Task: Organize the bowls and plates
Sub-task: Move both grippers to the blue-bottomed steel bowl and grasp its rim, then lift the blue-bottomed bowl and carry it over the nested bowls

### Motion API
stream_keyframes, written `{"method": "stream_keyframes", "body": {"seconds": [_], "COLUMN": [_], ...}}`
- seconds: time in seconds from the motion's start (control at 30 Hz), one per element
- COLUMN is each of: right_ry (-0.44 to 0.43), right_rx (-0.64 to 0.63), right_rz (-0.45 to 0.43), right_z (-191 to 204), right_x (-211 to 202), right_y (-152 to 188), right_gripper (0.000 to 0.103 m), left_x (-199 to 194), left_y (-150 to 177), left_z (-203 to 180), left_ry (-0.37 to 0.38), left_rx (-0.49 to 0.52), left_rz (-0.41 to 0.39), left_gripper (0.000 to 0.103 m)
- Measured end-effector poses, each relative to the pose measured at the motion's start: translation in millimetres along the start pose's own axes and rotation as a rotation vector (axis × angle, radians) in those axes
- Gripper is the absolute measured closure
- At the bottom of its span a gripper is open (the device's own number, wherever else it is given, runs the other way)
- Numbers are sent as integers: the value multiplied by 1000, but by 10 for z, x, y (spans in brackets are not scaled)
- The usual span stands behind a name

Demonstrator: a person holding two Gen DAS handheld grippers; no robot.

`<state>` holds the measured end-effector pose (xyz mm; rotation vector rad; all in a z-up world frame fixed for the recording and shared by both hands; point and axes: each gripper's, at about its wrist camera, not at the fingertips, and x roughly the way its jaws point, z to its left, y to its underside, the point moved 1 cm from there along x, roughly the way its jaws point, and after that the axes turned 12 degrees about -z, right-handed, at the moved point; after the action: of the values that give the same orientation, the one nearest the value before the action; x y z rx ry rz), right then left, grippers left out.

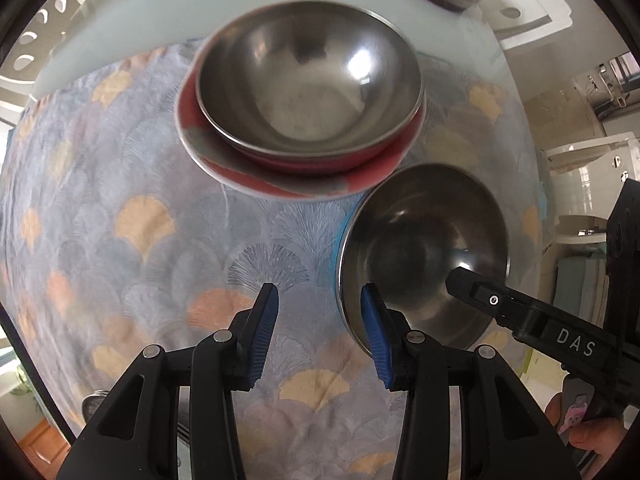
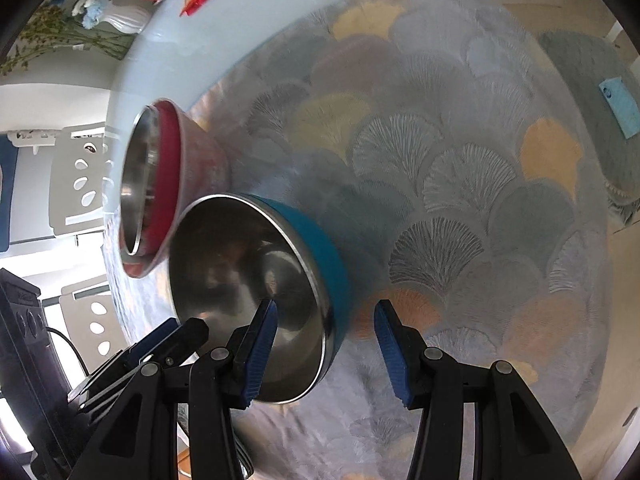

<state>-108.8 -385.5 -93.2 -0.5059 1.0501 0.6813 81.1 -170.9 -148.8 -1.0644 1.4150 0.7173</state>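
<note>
Home dining table [image 1: 120, 20], flower vase [image 2: 120, 20]

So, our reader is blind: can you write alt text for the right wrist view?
The open right gripper straddles the rim of a blue-sided steel bowl, one finger inside it and one outside. Behind it a red-sided steel bowl sits on the fan-patterned tablecloth, with the left gripper at lower left.

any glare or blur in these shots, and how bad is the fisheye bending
Left wrist view: a bright window glare sits inside the steel bowl with the red outer shell, and the far table edge curves strongly. Right wrist view: the steel bowl with the blue outer shell looks soft, and the fan-patterned tablecloth bulges.
</note>
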Motion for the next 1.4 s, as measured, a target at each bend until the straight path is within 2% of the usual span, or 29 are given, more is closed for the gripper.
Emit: {"method": "stream_keyframes", "body": {"seconds": [0.27,0.67,0.83,0.9,0.93,1.1,1.4], "right_ry": [-4,-22,-9,-25,-34,-14,-41], "right_rx": [12,21,3,7,9,-29,-20], "right_rz": [46,49,25,-12,-17,-16,23], "right_z": [-49,-69,50,90,115,215,232], "right_x": [223,233,310,277,267,285,219], "right_y": [-39,-200,-218,-231,-228,-243,-44], "right_gripper": [54,51,51,59,69,70,71], "left_x": [208,528,534,474,465,391,302], "left_y": [-20,-119,-157,-129,-142,-159,-158], "left_z": [-125,-427,-444,-391,-400,-358,-245], "left_ry": [-14,-22,-21,-9,0,23,23], "left_rx": [26,43,31,39,46,13,22], "left_rz": [36,71,34,18,14,-7,-22], "left_gripper": [63,63,65,69,69,76,76]}}
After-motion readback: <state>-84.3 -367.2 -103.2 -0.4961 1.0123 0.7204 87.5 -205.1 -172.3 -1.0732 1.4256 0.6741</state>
